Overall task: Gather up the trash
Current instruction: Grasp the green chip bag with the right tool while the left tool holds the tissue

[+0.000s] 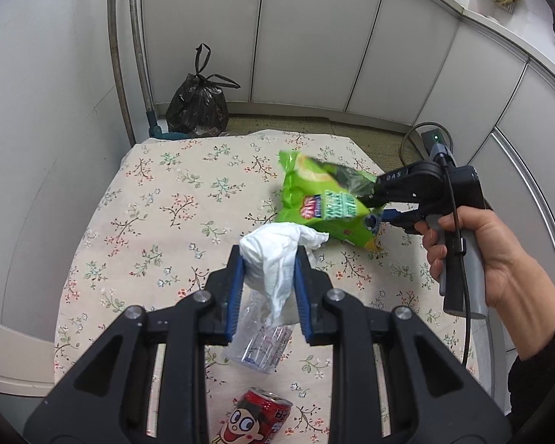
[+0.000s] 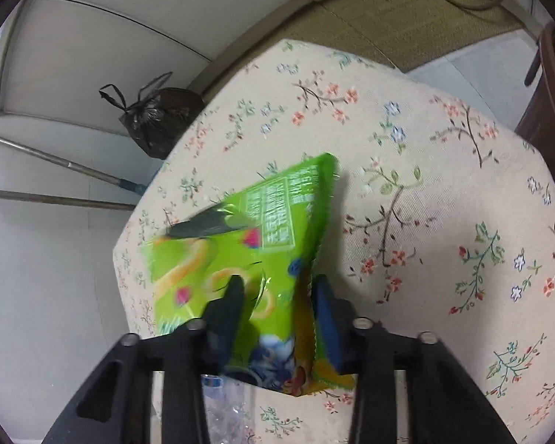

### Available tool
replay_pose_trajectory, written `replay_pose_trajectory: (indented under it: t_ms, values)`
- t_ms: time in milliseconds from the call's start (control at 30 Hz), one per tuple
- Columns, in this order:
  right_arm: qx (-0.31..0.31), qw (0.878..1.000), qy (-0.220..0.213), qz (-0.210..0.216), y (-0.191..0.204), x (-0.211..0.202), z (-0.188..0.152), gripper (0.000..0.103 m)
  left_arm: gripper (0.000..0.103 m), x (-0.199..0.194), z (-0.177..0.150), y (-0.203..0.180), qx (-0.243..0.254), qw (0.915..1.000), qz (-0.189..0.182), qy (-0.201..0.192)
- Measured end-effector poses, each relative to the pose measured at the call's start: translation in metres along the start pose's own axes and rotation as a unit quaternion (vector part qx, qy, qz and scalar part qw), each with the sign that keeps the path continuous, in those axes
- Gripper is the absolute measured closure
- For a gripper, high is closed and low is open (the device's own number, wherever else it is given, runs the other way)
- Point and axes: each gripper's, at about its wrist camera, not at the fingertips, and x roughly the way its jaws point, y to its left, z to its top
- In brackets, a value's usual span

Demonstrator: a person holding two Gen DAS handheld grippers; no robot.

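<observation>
My left gripper [image 1: 269, 259] is shut on a crumpled white tissue [image 1: 277, 255] and holds it above the flowered table [image 1: 159, 199]. Under it lie a clear plastic bottle [image 1: 259, 344] and a red drink can [image 1: 255, 421]. My right gripper [image 1: 375, 207] is shut on a green snack bag [image 1: 322, 199] and holds it above the table at the right. In the right wrist view the green snack bag [image 2: 240, 259] sits between the fingers of my right gripper [image 2: 277, 292]. The clear bottle [image 2: 225, 407] shows below it.
A tied black trash bag [image 1: 199, 103] stands on the floor beyond the table's far left corner, next to a mop handle [image 1: 140, 55]; it also shows in the right wrist view [image 2: 155, 118]. White cabinets [image 1: 314, 37] line the back. A dark wooden cabinet [image 2: 551, 103] stands at the right.
</observation>
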Motion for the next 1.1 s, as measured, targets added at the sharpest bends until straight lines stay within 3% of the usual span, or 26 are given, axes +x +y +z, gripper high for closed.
replay_pose_trajectory:
  t_ms: [67, 133, 300, 500, 700, 1100]
  values:
    - [0.003, 1.0, -0.005, 0.001, -0.007, -0.002, -0.002, 0.092, 0.075, 0.002, 0.0, 0.003, -0.004, 1.0, -0.003, 0.002]
    - [0.008, 1.0, -0.012, 0.005, -0.014, -0.009, -0.005, 0.095, 0.075, 0.002, 0.0, 0.004, -0.01, 0.9999, -0.005, 0.002]
    - [0.005, 0.999, -0.036, 0.006, -0.026, -0.044, -0.013, 0.095, 0.075, 0.001, 0.0, 0.005, -0.025, 0.9995, -0.019, -0.002]
    - [-0.061, 0.993, -0.096, -0.029, -0.023, -0.115, -0.037, 0.095, 0.075, -0.009, 0.0, -0.013, -0.024, 0.9989, -0.041, -0.008]
    - [-0.088, 0.983, -0.147, -0.06, -0.041, -0.184, -0.064, 0.095, 0.075, -0.024, -0.005, -0.051, 0.002, 0.9981, -0.058, -0.024]
    - [-0.089, 0.966, -0.219, -0.104, -0.096, -0.266, -0.102, 0.095, 0.075, -0.03, -0.02, -0.132, 0.07, 0.9939, -0.078, -0.033]
